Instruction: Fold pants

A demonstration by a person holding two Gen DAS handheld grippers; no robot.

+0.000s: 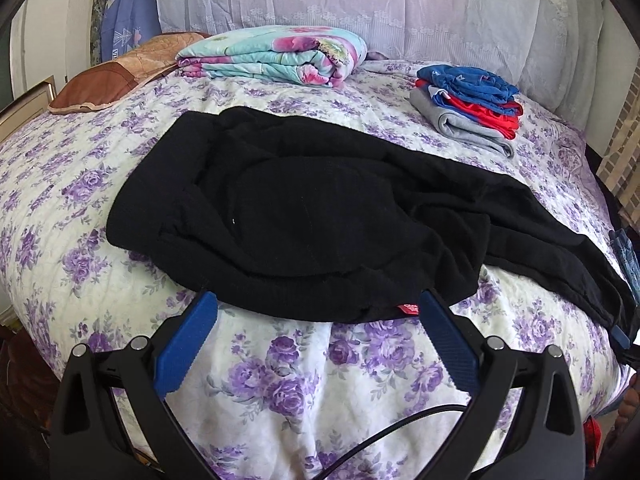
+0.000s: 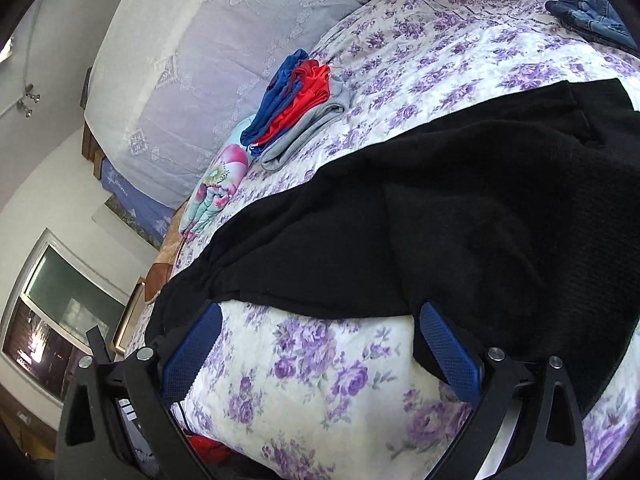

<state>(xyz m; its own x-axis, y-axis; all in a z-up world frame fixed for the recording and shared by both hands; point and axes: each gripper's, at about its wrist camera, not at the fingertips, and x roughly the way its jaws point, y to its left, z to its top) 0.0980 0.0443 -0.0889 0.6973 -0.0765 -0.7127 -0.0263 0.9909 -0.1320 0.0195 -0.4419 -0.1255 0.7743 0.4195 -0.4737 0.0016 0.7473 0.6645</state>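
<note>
Black pants (image 1: 312,216) lie rumpled across the purple-flowered bedspread (image 1: 280,368), waist end at the left, legs trailing to the right edge. A small red label (image 1: 409,309) shows at their near hem. My left gripper (image 1: 316,304) is open, its blue fingertips right at the near edge of the fabric, nothing between them. In the right wrist view the same black pants (image 2: 460,232) fill the middle. My right gripper (image 2: 318,314) is open too; its tips reach the pants' near edge, and the right blue finger (image 2: 448,344) lies against the black cloth.
A stack of folded blue, red and grey clothes (image 1: 472,100) sits at the back right of the bed. A folded floral blanket (image 1: 276,56) and a brown pillow (image 1: 108,80) lie at the back left. Denim (image 2: 592,12) rests at the far corner. A lace-covered headboard (image 1: 360,4) stands behind.
</note>
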